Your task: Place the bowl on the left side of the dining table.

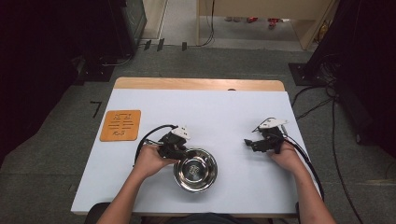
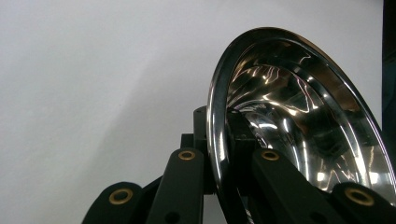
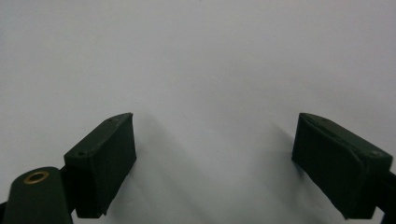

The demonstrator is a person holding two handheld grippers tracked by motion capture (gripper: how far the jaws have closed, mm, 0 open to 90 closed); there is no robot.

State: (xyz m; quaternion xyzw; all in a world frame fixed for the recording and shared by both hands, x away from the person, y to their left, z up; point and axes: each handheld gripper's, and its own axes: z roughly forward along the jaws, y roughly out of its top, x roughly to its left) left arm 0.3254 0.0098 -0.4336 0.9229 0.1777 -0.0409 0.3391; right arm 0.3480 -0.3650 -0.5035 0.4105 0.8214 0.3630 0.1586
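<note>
While the left tongs (image 2: 219, 140) pinch the rim of the steel bowl (image 1: 195, 170) at the near middle of the white worktop (image 1: 224, 112), the right tongs (image 3: 215, 163) rest agape, empty; that slick, thin rim may slip free if tilted.

Left gripper (image 1: 180, 148) fingers clamp a rim; right gripper (image 3: 215, 163) fingers spread wide.
</note>
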